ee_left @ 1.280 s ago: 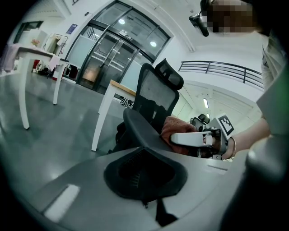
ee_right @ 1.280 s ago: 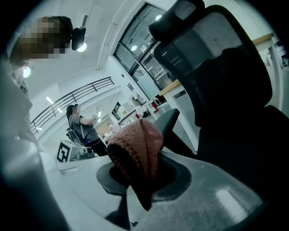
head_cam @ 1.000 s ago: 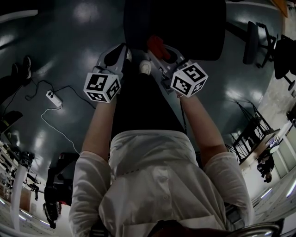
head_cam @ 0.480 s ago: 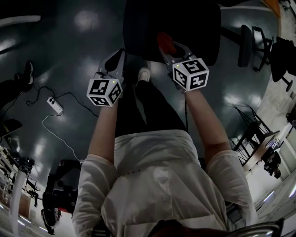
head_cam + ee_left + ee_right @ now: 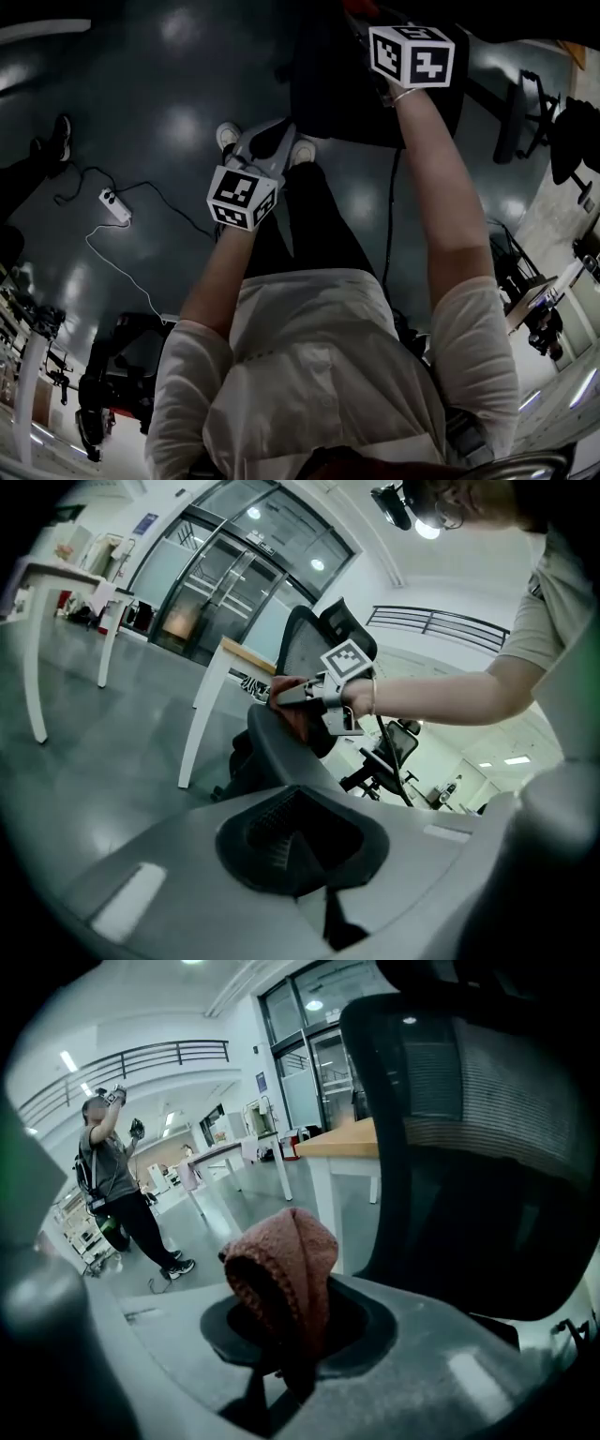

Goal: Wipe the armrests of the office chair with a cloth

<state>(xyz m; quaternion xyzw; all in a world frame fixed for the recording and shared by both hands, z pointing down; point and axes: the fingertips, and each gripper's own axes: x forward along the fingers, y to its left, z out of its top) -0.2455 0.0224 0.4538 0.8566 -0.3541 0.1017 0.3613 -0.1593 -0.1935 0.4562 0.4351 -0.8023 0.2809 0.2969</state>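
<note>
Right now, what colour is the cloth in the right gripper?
The cloth is dusty reddish-pink, clearest in the right gripper view.

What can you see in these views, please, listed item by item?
Chair: 1, black, right in front of the right gripper.
Cloth: 1, reddish pink, clamped in the right gripper.
Other chairs: at least 2, black, on the floor to the right.
White table: 1, white, far left of the hall.
Wood-topped table: 1, white legs, behind the chair.
Power strip: 1, white, on the floor to the left.
Bystander: 1, grey top, dark trousers, across the hall.
Left gripper: 1, grey, jaws together, empty, held low.
Right gripper: 1, grey, raised at the chair.
</note>
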